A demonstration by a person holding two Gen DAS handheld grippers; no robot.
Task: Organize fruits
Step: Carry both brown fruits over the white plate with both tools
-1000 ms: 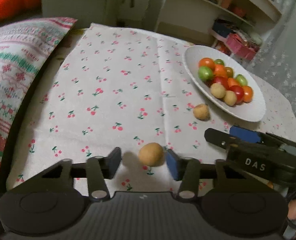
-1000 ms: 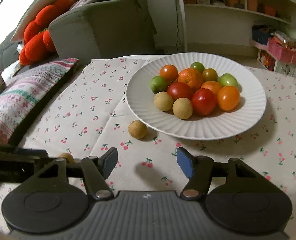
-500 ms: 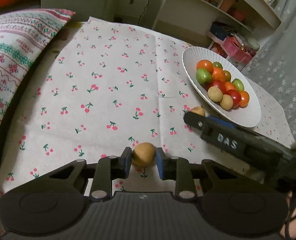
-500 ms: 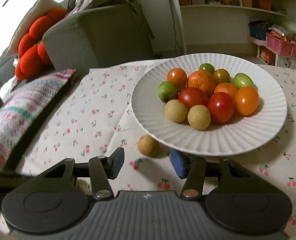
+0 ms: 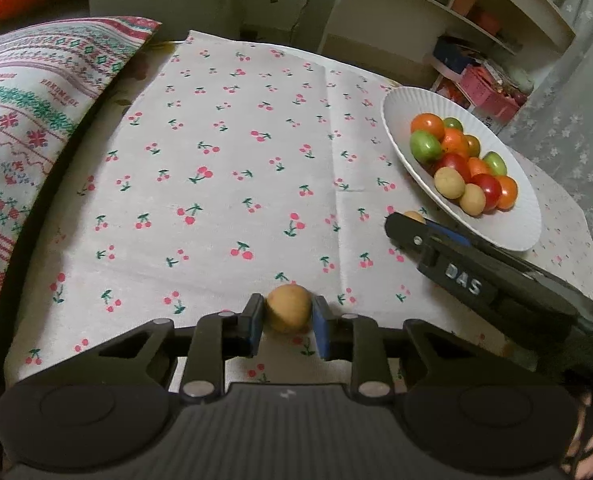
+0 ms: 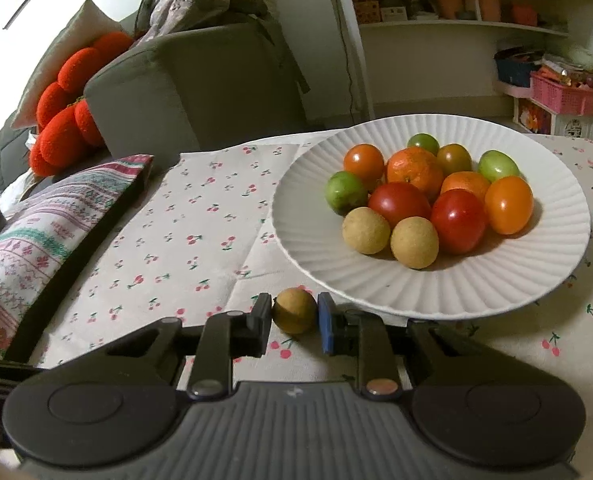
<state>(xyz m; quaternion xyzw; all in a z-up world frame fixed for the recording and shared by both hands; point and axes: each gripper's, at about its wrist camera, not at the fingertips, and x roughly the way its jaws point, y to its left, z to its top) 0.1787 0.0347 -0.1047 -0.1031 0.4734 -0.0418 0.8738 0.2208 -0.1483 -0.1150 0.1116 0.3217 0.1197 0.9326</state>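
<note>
My left gripper [image 5: 288, 322] is shut on a tan round longan [image 5: 289, 312] that rests on the cherry-print cloth [image 5: 216, 160]. In the right wrist view my right gripper [image 6: 294, 320] has its jaws closing, and both pads touch a second longan [image 6: 295, 309] just in front of the white ribbed plate [image 6: 308, 248]. The plate holds red, orange and green tomatoes, a tangerine [image 6: 414, 170] and two more longans [image 6: 366, 230]. The left wrist view shows the right gripper [image 5: 410, 220] beside the plate [image 5: 512, 236], with its longan [image 5: 413, 216] mostly hidden.
A patterned cushion [image 5: 28, 128] borders the cloth on the left. Behind the table stand a grey sofa [image 6: 184, 88] with a red plush [image 6: 68, 112], white shelves [image 6: 456, 24] and a pink basket [image 6: 562, 94]. A lace curtain [image 5: 576, 128] hangs at the right.
Both grippers have gone from open to closed, each on a longan. The right one moved forward to the fruit by the plate; the left stayed put.
</note>
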